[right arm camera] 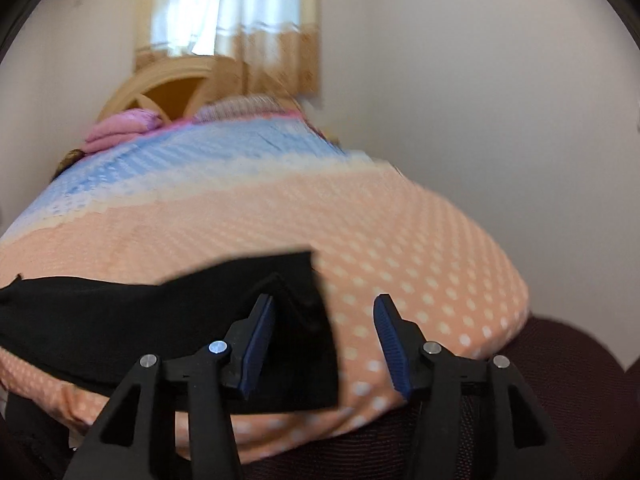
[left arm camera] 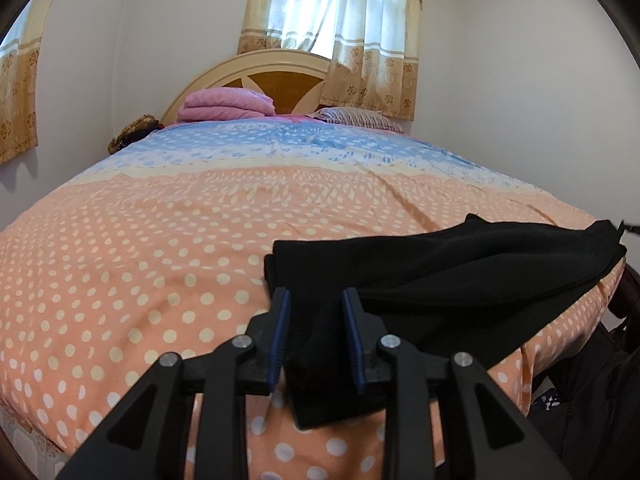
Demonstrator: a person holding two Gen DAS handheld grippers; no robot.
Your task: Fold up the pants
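In the left wrist view, your left hand-held gripper [left arm camera: 316,300] sits at the lower middle of the frame. Its two blue pads stand a little apart, with a strip of the black pants [left arm camera: 460,272] between them; the cloth does not look pressed. The pants lie on the bed [left arm camera: 140,248], folded into a long band that runs from the lower middle to the right edge of the frame. At the upper middle you see the headboard [left arm camera: 276,76], a pink folded blanket [left arm camera: 228,106] and a striped pillow [left arm camera: 356,118].

In the right wrist view, which is blurred, your right hand-held gripper [right arm camera: 324,308] is at the lower middle with its jaws wide apart. The left pad is over the corner of the pants [right arm camera: 120,312]; the right pad is over the dotted sheet only. The pants stretch from the lower middle to the left edge.
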